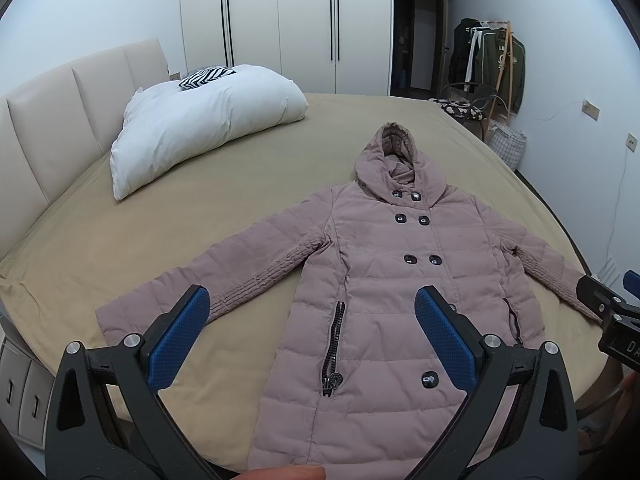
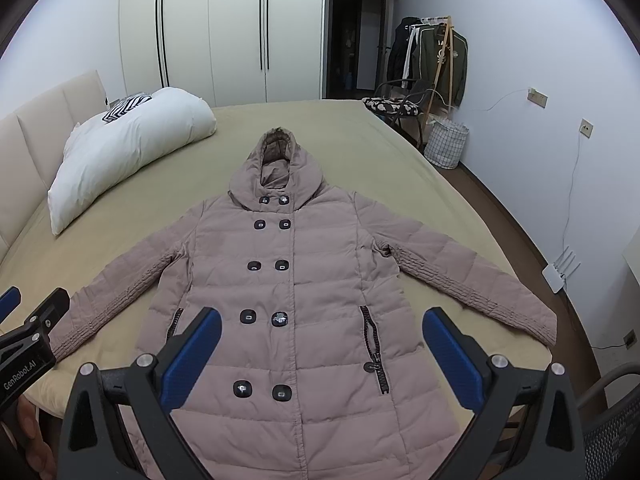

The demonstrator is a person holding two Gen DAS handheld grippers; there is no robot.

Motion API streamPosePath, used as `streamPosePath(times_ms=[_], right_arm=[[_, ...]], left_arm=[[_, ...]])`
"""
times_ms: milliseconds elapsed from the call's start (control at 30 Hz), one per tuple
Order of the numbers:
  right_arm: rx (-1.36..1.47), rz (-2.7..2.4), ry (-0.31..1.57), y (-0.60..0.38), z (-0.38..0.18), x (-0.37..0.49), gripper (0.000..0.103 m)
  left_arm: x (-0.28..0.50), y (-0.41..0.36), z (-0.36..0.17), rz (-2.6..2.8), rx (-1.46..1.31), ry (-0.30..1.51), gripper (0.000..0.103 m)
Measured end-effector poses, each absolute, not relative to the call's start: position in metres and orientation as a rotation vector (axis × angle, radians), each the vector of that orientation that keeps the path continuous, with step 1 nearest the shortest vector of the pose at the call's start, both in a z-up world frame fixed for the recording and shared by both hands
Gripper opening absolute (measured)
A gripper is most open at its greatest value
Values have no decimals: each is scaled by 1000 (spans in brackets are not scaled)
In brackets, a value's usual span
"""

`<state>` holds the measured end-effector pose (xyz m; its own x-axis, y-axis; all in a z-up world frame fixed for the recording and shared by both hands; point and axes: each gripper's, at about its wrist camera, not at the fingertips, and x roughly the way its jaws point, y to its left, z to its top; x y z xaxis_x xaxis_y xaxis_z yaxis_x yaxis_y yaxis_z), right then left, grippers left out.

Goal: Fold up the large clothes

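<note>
A dusty-pink hooded puffer coat (image 1: 384,280) (image 2: 304,280) lies face up and spread flat on the bed, hood pointing away, both sleeves stretched out to the sides, buttons done up. My left gripper (image 1: 312,308) hovers open above the coat's lower left part, blue pads wide apart, holding nothing. My right gripper (image 2: 322,332) is open too, above the coat's lower middle, with nothing between its pads. Each gripper shows at the edge of the other's view: the right gripper (image 1: 612,304) and the left gripper (image 2: 24,320).
The bed (image 1: 120,240) has a tan sheet, a padded headboard on the left, and a white pillow (image 1: 200,128) with a zebra-print item on it. Beyond stand white wardrobes (image 2: 240,32), a clothes rack (image 2: 436,56), a chair and a checked basket (image 2: 446,144).
</note>
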<state>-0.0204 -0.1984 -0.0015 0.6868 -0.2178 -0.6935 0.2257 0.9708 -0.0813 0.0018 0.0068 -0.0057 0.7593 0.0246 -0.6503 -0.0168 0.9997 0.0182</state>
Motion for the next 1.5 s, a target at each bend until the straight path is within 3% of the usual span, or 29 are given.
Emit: streamPosePath(times_ms=[1500], right_arm=[[20,-236,797,-197,-13,-18,103]], left_arm=[[2,10,-13,22,10,718,103]])
